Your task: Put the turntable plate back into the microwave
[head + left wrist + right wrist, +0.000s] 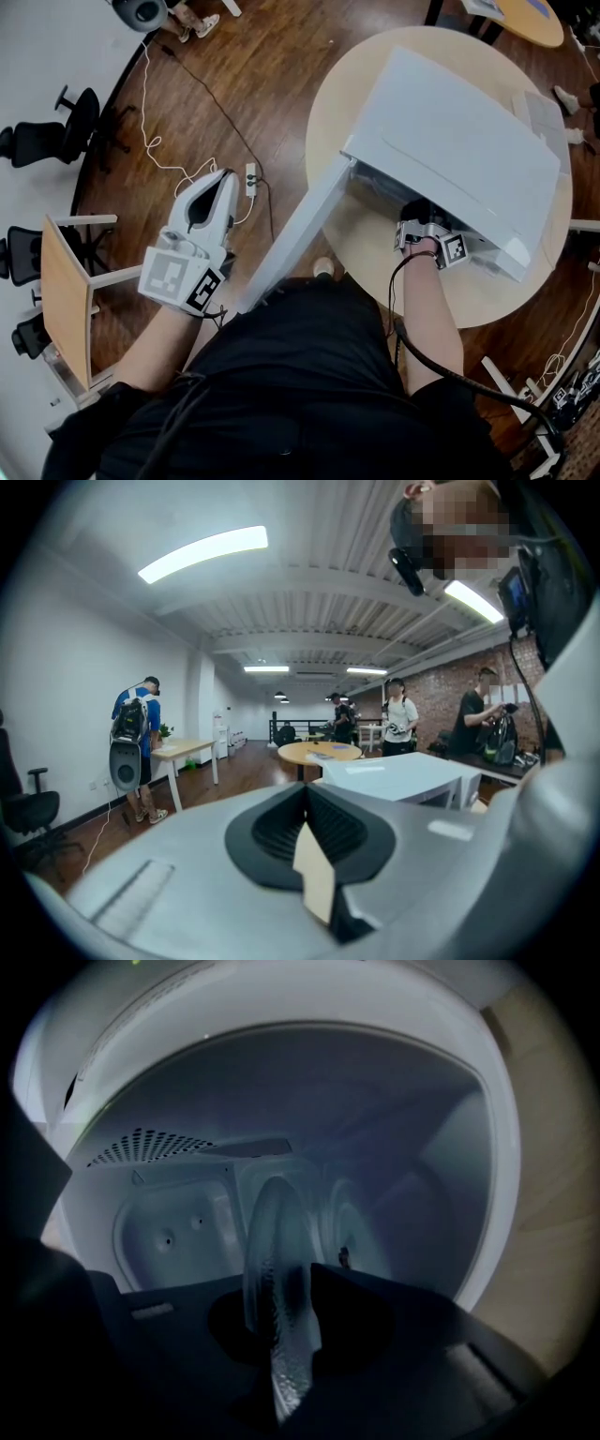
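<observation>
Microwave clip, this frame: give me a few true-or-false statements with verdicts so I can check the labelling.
1. The microwave's door stands open. True.
2. The left gripper reaches into the microwave. False: it is out to the side of the open door, over the floor.
3. The right gripper is shut on the turntable plate, at the oven's cavity. True.
4. The left gripper carries something. False: its jaws are together with nothing between them.
5. The microwave sits on the floor. False: it rests on a round table.
</observation>
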`<action>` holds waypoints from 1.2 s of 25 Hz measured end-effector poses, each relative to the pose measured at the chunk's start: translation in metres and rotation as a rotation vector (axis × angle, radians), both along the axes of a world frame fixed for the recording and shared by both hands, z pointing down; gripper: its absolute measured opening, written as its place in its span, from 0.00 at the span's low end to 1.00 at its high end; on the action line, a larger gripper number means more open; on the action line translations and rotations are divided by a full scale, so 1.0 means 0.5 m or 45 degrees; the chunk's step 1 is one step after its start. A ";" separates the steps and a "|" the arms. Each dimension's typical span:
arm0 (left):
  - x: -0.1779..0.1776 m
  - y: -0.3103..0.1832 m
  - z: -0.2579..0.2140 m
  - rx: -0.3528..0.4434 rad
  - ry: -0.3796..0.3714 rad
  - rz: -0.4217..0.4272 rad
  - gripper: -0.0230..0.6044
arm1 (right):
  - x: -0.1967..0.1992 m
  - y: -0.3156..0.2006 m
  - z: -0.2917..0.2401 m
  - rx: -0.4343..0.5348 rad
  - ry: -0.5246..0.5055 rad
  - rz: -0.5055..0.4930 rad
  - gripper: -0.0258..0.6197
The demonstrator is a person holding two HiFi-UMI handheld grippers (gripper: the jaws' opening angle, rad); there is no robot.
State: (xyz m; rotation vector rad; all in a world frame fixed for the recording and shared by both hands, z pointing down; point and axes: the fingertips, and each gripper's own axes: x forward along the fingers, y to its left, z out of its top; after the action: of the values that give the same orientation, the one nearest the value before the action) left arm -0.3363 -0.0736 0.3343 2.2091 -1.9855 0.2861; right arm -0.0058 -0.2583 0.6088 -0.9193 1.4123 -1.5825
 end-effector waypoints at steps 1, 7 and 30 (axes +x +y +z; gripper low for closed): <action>-0.001 -0.001 0.000 -0.001 0.000 -0.002 0.05 | 0.002 -0.002 0.001 -0.006 0.000 0.009 0.11; -0.013 0.001 0.002 -0.010 0.006 -0.027 0.05 | 0.000 -0.017 0.002 -0.027 -0.001 0.038 0.11; -0.038 0.054 0.011 -0.037 0.015 -0.159 0.05 | 0.020 -0.051 0.052 -0.222 0.052 0.158 0.11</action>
State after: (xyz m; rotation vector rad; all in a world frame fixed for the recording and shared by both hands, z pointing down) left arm -0.3552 -0.0467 0.3399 2.0537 -2.0886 0.2834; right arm 0.0044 -0.2836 0.6346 -1.1259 1.2340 -1.6187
